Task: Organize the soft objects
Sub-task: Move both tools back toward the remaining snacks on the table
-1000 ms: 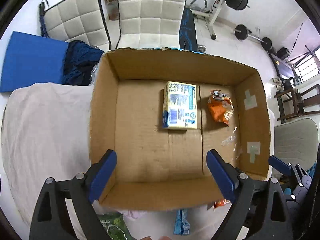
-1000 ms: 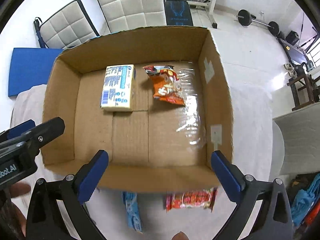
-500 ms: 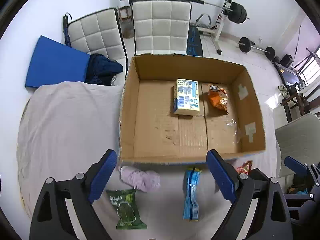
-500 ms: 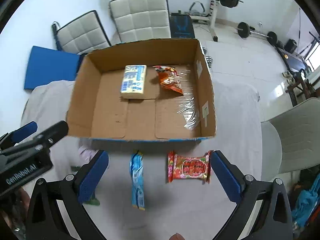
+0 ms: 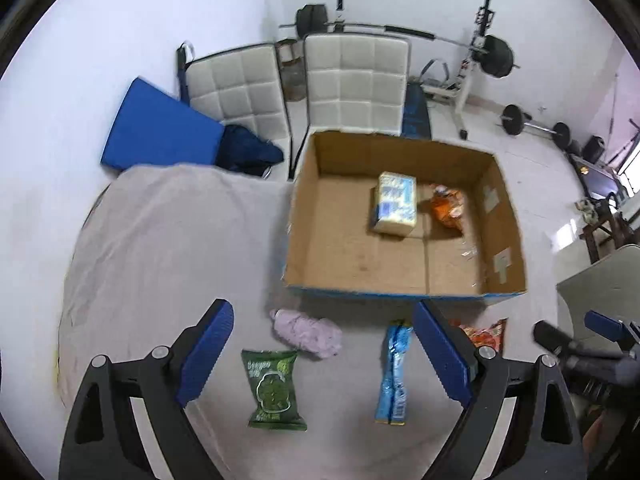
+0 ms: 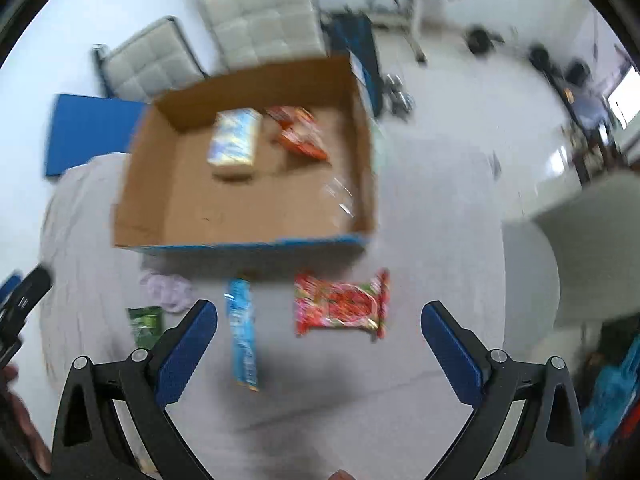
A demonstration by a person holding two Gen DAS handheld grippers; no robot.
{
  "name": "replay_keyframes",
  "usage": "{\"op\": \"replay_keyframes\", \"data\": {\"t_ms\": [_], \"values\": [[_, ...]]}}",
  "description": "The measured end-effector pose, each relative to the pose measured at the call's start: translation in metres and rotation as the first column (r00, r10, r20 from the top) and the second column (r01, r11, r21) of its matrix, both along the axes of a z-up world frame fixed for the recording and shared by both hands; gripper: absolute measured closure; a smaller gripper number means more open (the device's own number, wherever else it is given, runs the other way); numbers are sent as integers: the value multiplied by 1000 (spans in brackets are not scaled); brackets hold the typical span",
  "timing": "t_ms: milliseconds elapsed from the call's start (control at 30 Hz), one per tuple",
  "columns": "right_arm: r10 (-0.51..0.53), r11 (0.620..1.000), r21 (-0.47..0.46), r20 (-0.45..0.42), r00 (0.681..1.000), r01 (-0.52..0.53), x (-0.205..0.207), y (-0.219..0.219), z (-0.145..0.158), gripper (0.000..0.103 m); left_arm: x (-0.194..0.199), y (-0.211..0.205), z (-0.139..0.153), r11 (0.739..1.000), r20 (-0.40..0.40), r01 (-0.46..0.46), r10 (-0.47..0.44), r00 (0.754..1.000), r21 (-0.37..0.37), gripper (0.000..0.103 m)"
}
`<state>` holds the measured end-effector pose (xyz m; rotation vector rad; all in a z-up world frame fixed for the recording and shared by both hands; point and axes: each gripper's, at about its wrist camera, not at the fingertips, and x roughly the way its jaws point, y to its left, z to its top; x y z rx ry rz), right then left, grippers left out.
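Note:
An open cardboard box [image 5: 304, 216] [image 6: 132, 200] stands on a cloth-covered table. Inside lie a pale yellow pack [image 5: 395, 203] [image 6: 235, 142] and an orange snack bag [image 5: 448, 210] [image 6: 300, 134]. In front of the box lie a lilac cloth wad [image 5: 306, 330] [image 6: 166, 290], a green snack bag [image 5: 274, 388] [image 6: 146, 322], a blue packet [image 5: 396, 372] [image 6: 242, 332] and a red packet [image 5: 486, 334] [image 6: 340, 306]. My left gripper [image 5: 320, 348] is open and empty above the green bag and blue packet. My right gripper [image 6: 320, 344] is open and empty above the blue and red packets.
Two white quilted chairs [image 5: 356, 80] and a blue mat [image 5: 156, 130] stand behind the table. Weight equipment [image 5: 480, 60] fills the far floor. Another chair [image 5: 600, 280] is at the right. The table edge curves round at the left.
Both grippers have pulled back and up from the box. The packets, green bag and cloth in front of the box have come into view. The right view is now motion-blurred.

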<state>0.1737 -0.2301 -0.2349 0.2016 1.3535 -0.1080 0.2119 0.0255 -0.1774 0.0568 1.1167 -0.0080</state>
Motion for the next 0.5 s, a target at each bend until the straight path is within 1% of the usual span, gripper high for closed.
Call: {"op": "replay_keyframes", "data": {"t_ms": [33, 67, 100, 133, 167, 200, 233, 267, 300, 333, 367, 400, 433, 467, 500], "values": [[32, 999, 3, -9, 999, -32, 2, -1, -11, 0, 1, 3, -10, 1000, -29, -11, 11, 1000, -3, 11], [75, 997, -3, -32, 997, -75, 3, 0, -24, 0, 2, 7, -26, 1000, -72, -19, 18, 997, -15, 11], [130, 991, -16, -69, 989, -132, 5, 4, -40, 0, 1, 9, -37, 1000, -98, -26, 25, 995, -12, 11], [197, 978, -37, -120, 973, -203, 7, 9, -58, 0, 1, 12, -51, 999, -132, -35, 34, 991, 1, 11], [263, 957, -75, -172, 949, -279, 9, 16, -75, 0, 1, 16, -69, 999, -175, -41, 41, 984, 8, 11], [324, 931, -107, -202, 924, -350, 9, 22, -86, 0, -1, 20, -80, 999, -201, -49, 50, 978, 10, 11], [398, 888, -149, -223, 890, -435, 7, 32, -98, 0, -3, 24, -92, 998, -231, -64, 66, 971, 16, 11], [478, 835, -167, -252, 841, -525, 4, 43, -110, 0, -7, 29, -104, 997, -259, -81, 83, 962, 19, 11], [527, 789, -184, -287, 800, -586, 2, 51, -121, 0, -12, 35, -117, 995, -288, -102, 102, 952, 14, 11], [550, 755, -208, -315, 773, -622, 1, 55, -132, 0, -18, 40, -127, 992, -312, -124, 121, 942, 10, 11], [567, 735, -210, -332, 754, -645, 0, 58, -140, 0, -25, 44, -139, 989, -343, -150, 139, 929, -4, 11], [586, 706, -214, -359, 726, -676, 1, 61, -153, 0, -31, 48, -149, 984, -372, -175, 155, 915, -19, 11], [598, 688, -218, -370, 711, -693, 3, 63, -161, 0, -40, 52, -161, 979, -400, -204, 175, 900, -30, 11], [616, 662, -218, -387, 686, -718, 4, 65, -170, 0, -47, 55, -170, 973, -425, -227, 189, 885, -40, 11], [624, 648, -214, -402, 671, -731, 5, 66, -178, 0, -52, 58, -175, 968, -439, -246, 201, 876, -47, 11]]}}
